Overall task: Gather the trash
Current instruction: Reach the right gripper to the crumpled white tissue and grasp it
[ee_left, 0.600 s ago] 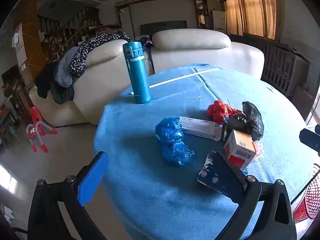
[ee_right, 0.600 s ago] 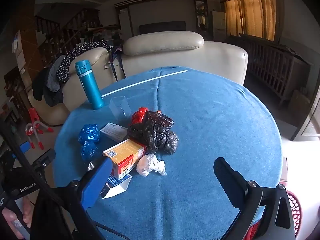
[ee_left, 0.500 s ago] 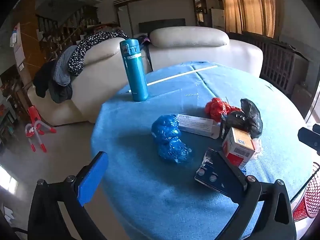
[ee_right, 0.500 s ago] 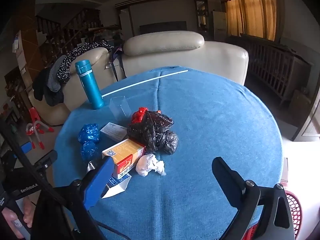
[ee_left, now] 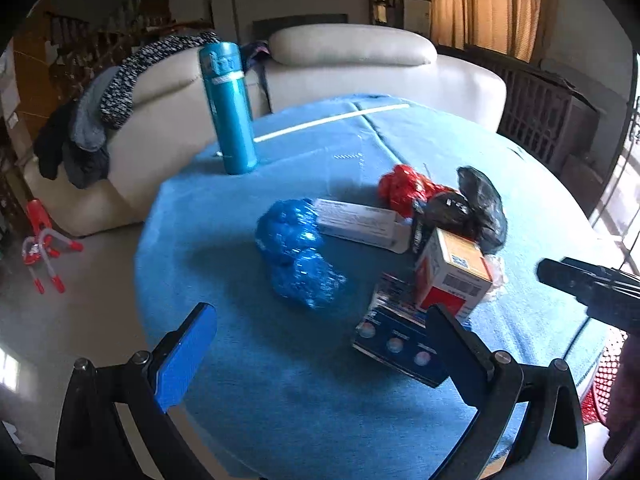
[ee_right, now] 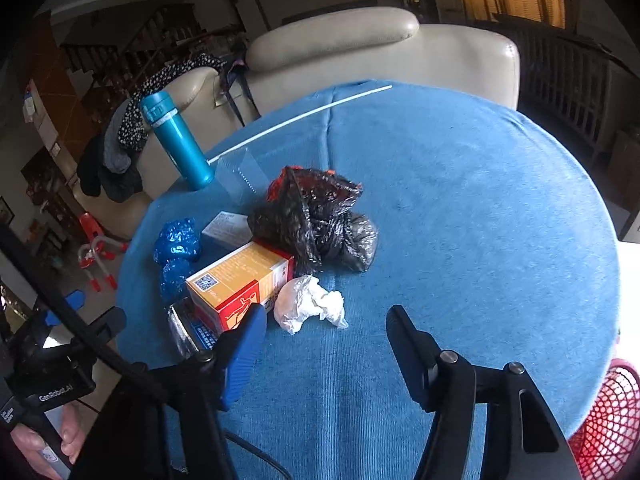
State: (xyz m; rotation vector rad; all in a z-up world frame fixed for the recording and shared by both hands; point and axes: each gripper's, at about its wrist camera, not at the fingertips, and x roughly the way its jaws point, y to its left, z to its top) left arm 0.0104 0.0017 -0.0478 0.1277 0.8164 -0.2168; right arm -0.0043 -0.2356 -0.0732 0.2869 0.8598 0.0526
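Trash lies in a cluster on the round blue table (ee_right: pixel 460 216): a crumpled white tissue (ee_right: pixel 310 303), an orange and red box (ee_right: pixel 244 286), a black plastic bag (ee_right: pixel 320 222), a crumpled blue bag (ee_left: pixel 298 254), a red bag (ee_left: pixel 404 188), a flat white box (ee_left: pixel 356 222) and a dark blue flat pack (ee_left: pixel 400 350). My right gripper (ee_right: pixel 324 334) is open, low over the table just in front of the tissue. My left gripper (ee_left: pixel 320 344) is open and empty, near the blue bag and the flat pack.
A teal flask (ee_left: pixel 230 108) stands at the table's far left edge. A red mesh basket (ee_right: pixel 608 416) sits below the table's right edge. A clear plastic cup (ee_right: pixel 240 172) stands behind the black bag. Cream sofas (ee_right: pixel 360 52) stand behind the table.
My right gripper has moved forward and down toward the tissue, with its jaws narrower than before. My left gripper has moved a little forward toward the blue bag.
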